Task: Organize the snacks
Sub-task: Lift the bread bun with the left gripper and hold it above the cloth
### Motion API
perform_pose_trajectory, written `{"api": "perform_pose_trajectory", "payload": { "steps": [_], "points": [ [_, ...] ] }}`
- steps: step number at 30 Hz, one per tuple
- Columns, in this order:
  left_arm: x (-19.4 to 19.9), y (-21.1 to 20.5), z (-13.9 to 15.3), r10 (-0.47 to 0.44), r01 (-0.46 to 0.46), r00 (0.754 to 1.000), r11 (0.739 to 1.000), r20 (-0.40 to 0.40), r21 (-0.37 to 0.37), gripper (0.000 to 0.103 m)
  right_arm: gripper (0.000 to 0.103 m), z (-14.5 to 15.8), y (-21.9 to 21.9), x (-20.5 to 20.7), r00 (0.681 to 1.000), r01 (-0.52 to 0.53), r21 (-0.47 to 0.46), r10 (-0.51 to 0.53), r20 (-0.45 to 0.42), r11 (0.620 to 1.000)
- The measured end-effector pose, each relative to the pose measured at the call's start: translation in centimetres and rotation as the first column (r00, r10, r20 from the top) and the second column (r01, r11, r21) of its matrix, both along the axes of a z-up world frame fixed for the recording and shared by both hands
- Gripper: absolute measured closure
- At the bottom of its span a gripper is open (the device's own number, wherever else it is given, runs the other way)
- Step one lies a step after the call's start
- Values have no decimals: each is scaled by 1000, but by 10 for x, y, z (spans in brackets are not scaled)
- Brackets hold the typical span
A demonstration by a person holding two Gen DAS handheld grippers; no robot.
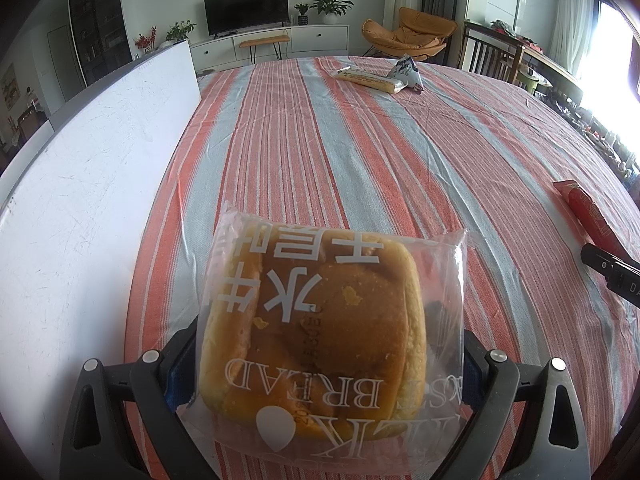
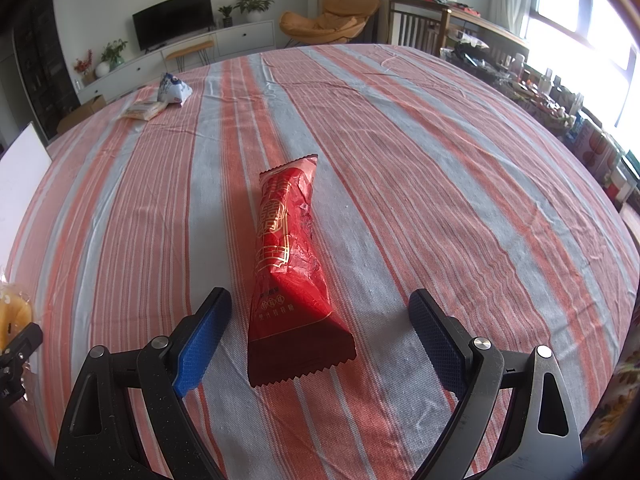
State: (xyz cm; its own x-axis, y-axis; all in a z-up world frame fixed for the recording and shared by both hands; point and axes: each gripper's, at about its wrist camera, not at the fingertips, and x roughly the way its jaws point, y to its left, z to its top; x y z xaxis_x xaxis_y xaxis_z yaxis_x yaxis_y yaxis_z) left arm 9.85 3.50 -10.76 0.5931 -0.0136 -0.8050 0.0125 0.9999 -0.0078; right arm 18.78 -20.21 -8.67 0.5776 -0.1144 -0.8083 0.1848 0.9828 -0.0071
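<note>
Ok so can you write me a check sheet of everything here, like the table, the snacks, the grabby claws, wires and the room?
Surface: striped tablecloth, orange and grey, wrinkled; white board along its left side.
Job's things: bagged bread in the left claw; red snack packet lying flat; yellow packet and blue-white pouch together at the far end, whether touching cannot be told.
Clutter: nothing seen on the cloth.
Grippers: left gripper shut on the bread; right gripper open, fingers either side of the red packet's near end, not touching.
Cables: nothing seen.
Surroundings: TV, plants, orange chair, bright window.
</note>
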Motion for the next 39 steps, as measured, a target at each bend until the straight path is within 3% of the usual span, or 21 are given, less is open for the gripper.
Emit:
{"api": "perform_pose_trajectory", "payload": {
  "steps": [34, 39],
  "points": [
    [0, 1, 0, 0, 0, 1000, 1000, 0, 1, 5, 10, 1, -1, 0, 1000, -1, -5, 1, -2, 1000],
    [0, 0, 0, 0, 0, 1000, 1000, 0, 0, 5, 5, -1, -2, 8, 1000, 11, 6, -11, -14, 1000]
  ]
}}
